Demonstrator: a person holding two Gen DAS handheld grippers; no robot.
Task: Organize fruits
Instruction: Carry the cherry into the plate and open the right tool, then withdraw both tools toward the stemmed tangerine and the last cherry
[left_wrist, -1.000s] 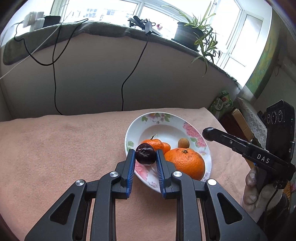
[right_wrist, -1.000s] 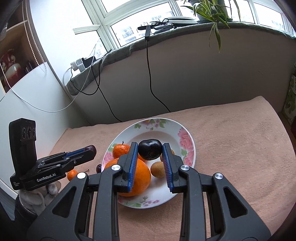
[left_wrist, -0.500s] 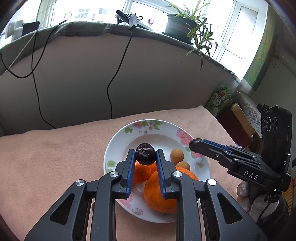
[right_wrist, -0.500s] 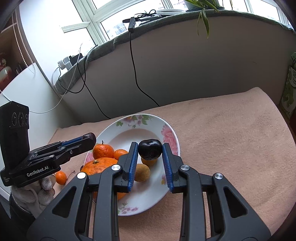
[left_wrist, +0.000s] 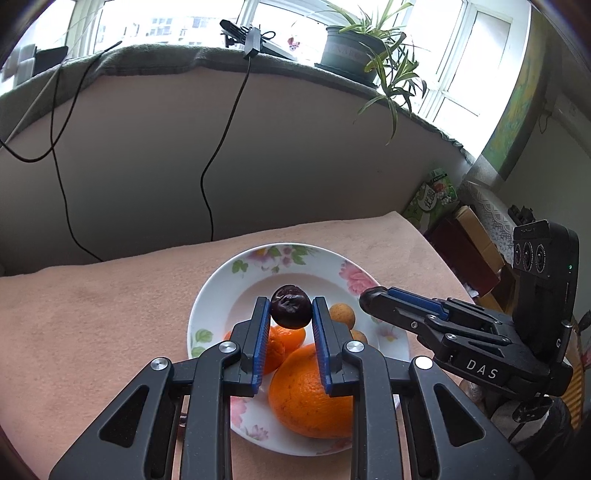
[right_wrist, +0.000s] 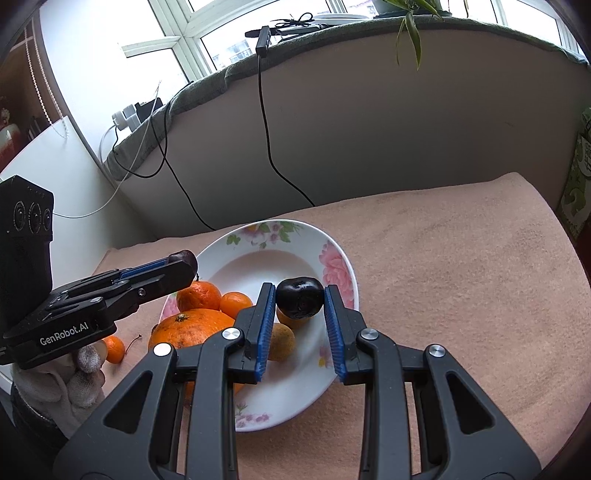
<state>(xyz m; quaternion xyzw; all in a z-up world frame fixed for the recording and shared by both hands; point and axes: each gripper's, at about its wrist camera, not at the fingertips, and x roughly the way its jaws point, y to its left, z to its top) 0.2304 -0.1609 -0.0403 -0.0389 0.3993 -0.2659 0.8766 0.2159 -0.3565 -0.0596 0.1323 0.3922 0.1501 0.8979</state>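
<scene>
Dark wrinkled fruit (left_wrist: 290, 305) and glossy black fruit (right_wrist: 300, 297) sit pinched in left tongs (left_wrist: 290, 308) and right tongs (right_wrist: 300, 301).

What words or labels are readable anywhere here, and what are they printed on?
"DAS": white letters on the side of the right tool, seen from the left wrist.
"GenRobot.AI": white letters on the side of the left tool, seen from the right wrist.
Green packet by the wall: printed characters, too small to read.
Plant pot on the sill: faint lettering, too blurred to read.
</scene>
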